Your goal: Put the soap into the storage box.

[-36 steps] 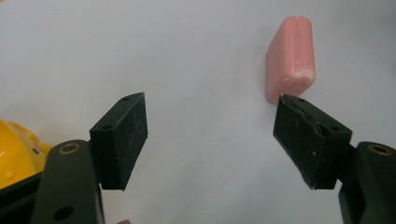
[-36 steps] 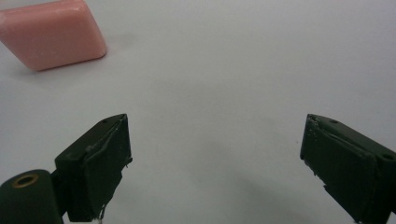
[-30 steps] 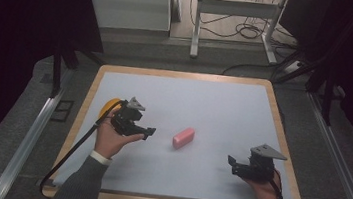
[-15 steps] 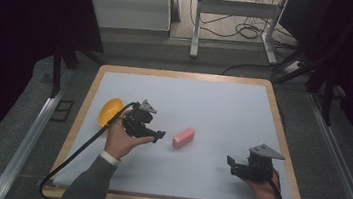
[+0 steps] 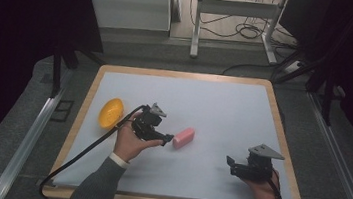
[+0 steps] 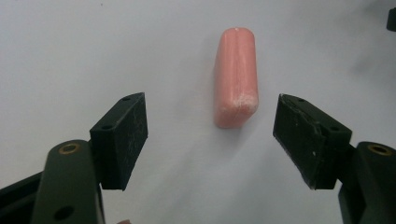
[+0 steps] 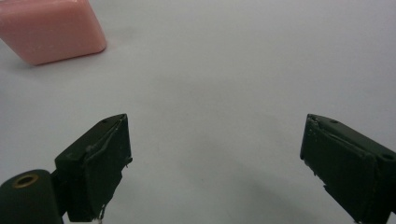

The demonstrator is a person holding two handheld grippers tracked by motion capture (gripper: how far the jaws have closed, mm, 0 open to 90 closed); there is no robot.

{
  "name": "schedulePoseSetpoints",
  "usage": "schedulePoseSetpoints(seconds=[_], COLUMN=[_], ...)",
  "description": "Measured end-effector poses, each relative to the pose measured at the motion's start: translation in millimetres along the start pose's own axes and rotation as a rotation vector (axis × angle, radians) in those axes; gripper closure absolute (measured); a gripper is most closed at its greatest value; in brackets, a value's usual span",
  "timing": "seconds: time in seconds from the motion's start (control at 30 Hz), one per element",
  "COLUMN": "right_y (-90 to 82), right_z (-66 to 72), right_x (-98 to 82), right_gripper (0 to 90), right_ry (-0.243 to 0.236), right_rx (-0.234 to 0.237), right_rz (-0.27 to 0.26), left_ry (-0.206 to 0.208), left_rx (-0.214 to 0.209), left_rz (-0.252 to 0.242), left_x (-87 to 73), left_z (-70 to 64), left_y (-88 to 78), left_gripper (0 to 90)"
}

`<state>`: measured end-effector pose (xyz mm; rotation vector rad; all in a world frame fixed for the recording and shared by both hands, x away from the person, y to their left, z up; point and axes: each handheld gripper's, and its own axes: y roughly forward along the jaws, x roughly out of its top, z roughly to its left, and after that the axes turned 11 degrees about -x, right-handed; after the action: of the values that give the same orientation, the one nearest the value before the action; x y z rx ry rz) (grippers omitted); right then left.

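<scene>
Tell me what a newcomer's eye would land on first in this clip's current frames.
Probably the pink block lying mid-table on the pale mat, with the open left gripper aimed at its near end; in the left gripper view it sits just beyond the spread jaws. Next, the yellow bowl near the mat's left edge, and the open right gripper resting at front right.

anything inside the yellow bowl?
Yellow bowl looks empty from the high view: plain yellow interior. Its near side is tilted from the camera, so that inner wall cannot be checked.
</scene>
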<state>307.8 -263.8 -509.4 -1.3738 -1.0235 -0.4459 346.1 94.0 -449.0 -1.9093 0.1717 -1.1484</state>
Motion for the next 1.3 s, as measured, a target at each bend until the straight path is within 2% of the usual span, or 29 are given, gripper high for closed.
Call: schedulePoseSetpoints(seconds=[0.07, 0.13, 0.23, 0.33, 0.43, 0.7, 0.83, 0.93, 0.97, 1.1, 1.17, 1.3], right_y=[0.1, 0.1, -0.1, 0.2, 0.3, 0.7, 1.6, 2.2, 2.5, 3.0, 2.9, 2.2], right_z=[0.3, 0.1, -0.2, -0.7, -0.8, -1.0, 0.2, 0.7, 0.9, 1.1, 0.8, 0.3], right_x=[-0.2, -0.2, -0.2, -0.4, -0.5, -0.7, -0.9, -1.2, -1.4, -1.3, -1.4, -1.3], right_gripper=[8.3, 8.3, 8.3, 8.3, 8.3, 8.3, 8.3, 8.3, 8.3, 8.3, 8.3, 8.3], right_ry=[0.000, 0.000, 0.001, 0.001, 0.001, 0.010, 0.001, -0.001, -0.004, -0.003, -0.003, -0.002], right_rx=[0.001, 0.001, -0.001, 0.000, -0.001, -0.002, -0.001, -0.002, -0.003, -0.001, -0.002, -0.004], right_rz=[0.002, 0.001, 0.000, 0.001, 0.001, 0.006, 0.007, 0.010, 0.010, 0.012, 0.011, 0.011], left_ry=[0.017, 0.003, 0.008, 0.024, 0.006, -0.010, 0.024, 0.015, 0.017, 0.034, 0.025, 0.007], left_rx=[0.003, -0.017, 0.001, -0.022, -0.036, -0.034, -0.024, -0.024, -0.014, -0.018, -0.034, -0.029], left_rz=[0.002, -0.017, 0.004, 0.004, -0.009, 0.011, 0.040, 0.038, 0.045, 0.049, 0.046, 0.068], left_x=[3.3, 5.8, 8.6, 13.0, 15.7, 16.7, 22.5, 25.8, 26.8, 31.7, 33.2, 32.3], left_z=[-2.1, -1.7, -1.3, -4.7, -4.0, -0.2, -5.3, -4.2, -4.1, -7.4, -6.2, -0.5], left_y=[0.1, 0.0, 3.1, 7.5, 11.7, 22.8, 31.8, 36.4, 38.2, 45.3, 49.4, 57.2], left_gripper=[26.8, 27.0, 27.1, 27.1, 27.3, 27.8, 27.7, 28.3, 28.2, 28.4, 28.9, 29.1])
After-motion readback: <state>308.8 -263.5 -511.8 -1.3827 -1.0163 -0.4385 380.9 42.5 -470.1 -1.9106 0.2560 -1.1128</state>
